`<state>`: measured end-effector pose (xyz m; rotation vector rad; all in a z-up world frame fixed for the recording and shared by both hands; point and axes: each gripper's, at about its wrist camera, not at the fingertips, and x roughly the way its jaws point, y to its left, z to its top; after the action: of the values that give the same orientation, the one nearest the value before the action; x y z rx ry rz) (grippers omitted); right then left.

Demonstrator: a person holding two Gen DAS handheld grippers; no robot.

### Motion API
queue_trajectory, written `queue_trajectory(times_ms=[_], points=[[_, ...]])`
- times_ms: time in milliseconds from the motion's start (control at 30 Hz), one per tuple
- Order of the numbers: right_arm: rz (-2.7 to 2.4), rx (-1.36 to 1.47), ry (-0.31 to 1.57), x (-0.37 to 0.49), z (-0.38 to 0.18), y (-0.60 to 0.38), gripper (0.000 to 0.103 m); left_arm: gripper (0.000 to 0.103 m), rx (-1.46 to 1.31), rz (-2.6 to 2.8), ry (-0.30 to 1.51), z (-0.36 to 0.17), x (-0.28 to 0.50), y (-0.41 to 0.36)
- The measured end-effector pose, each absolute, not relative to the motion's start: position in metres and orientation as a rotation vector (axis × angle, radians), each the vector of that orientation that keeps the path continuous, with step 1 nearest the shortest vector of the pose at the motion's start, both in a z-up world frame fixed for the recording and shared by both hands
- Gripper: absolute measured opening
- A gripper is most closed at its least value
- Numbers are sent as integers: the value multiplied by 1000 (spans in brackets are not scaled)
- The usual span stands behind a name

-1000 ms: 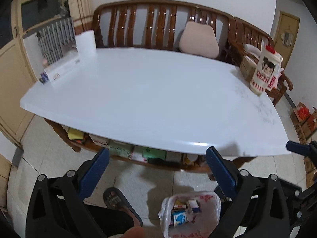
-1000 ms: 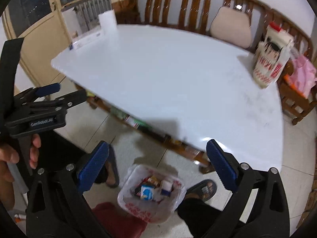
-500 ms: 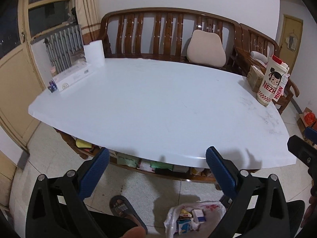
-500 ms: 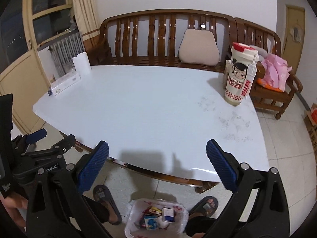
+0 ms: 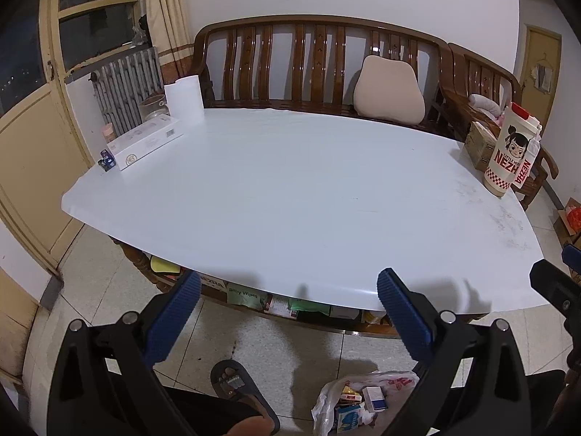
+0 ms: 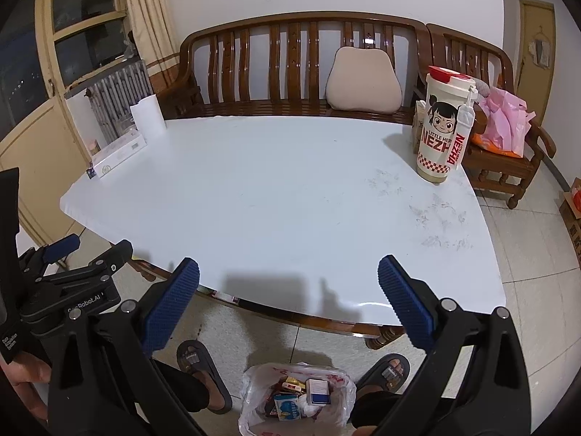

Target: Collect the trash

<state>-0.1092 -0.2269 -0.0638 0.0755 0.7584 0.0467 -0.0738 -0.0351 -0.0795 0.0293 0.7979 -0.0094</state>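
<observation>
Now both tools raised level, left tool (image 5: 287, 312) open, right tool (image 6: 288, 309) open, trash bag (image 6: 296, 398) lower in view

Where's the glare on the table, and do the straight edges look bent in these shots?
Left wrist view: a bright glare streak on the table near edge, gripper shadows beside it; the window frame bows from fisheye distortion. Right wrist view: glare at the near right edge, and the bench backrest curves.

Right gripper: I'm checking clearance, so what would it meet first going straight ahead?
Probably the white tabletop: the open right gripper points slightly down over its bare near edge. Nothing stands between the blue fingertips, though depth is unclear.
</observation>
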Motion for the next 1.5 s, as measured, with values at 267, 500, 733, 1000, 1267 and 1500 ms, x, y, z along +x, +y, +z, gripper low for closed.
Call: queue_trajectory(times_ms=[267,500,733,1000,1267,1500], points=[[38,81,753,-110,-61,-227,96,95,28,-4,793,-77,-73,-33],[36,74,751,-109,-60,-226,96,95,32,-8,785,-74,-74,-32],[42,76,745,-109,-57,-227,96,95,31,-11,783,-71,-74,-32],[40,81,742,-110,-56,-229,96,95,31,-9,784,-71,-74,-31],[38,83,745,-110,-57,-230,96,95,32,-13,787,-72,-73,-31],[34,87,750,-110,-61,-232,96,95,30,-14,788,-72,-72,-31]])
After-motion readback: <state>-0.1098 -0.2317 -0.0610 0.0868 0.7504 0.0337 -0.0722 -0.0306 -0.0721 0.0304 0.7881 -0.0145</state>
